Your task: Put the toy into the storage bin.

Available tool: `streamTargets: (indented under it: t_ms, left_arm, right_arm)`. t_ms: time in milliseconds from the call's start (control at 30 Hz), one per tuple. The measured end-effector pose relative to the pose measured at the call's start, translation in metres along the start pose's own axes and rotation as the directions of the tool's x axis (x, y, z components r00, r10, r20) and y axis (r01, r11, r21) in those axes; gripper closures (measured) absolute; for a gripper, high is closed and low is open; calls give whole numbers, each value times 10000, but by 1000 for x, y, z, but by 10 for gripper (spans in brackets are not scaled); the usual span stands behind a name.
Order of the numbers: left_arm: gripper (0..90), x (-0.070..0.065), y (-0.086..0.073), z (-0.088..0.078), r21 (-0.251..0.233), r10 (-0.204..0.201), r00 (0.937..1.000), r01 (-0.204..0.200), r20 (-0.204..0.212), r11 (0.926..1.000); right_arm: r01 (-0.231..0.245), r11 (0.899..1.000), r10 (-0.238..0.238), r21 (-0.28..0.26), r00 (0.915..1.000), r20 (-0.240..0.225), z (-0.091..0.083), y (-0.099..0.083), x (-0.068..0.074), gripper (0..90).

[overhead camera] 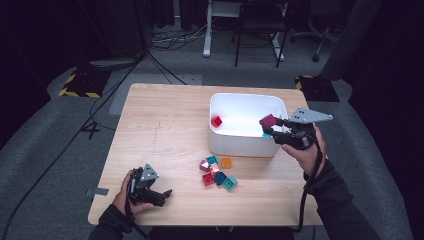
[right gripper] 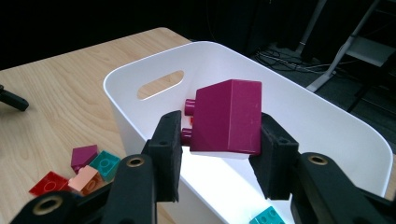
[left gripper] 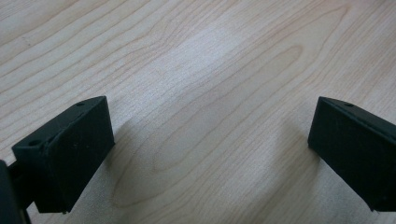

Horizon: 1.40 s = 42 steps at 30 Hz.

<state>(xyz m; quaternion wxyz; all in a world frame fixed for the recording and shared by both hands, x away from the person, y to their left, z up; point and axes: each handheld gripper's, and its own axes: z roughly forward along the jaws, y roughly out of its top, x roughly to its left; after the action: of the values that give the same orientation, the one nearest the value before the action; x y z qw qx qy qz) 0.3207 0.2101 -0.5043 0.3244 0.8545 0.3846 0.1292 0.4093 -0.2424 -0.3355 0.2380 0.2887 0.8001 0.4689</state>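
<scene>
Right gripper (right gripper: 219, 154) clamps a magenta plastic building block (right gripper: 229, 116) just above the white plastic bin's (right gripper: 140, 70) near-right rim; left gripper (left gripper: 205, 154) rests wide open.

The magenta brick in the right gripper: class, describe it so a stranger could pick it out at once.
Find the white bin at the right of the wooden table. Above its right rim, the right gripper clamps a magenta brick between its black fingers. Unlike the red brick inside the bin and the pile on the table, it is held in the air.
</scene>
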Motion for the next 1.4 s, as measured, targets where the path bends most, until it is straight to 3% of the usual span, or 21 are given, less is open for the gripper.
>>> streamTargets:
  t_ms: [700,1100,1400]
  left_arm:
    - [5,0,0,0,-15,-37,10000,37,-9,10000]
    - [5,0,0,0,-12,-13,10000,13,1,10000]
    - [5,0,0,0,-18,-33,10000,33,-15,10000]
  right_arm:
    - [-603,9954,561,738,9967,583,41,1,-18,570]
    - [-994,9900,906,1003,9919,892,52,-6,-23,561]
    - [-997,9909,915,903,9917,907,47,-8,-20,508]
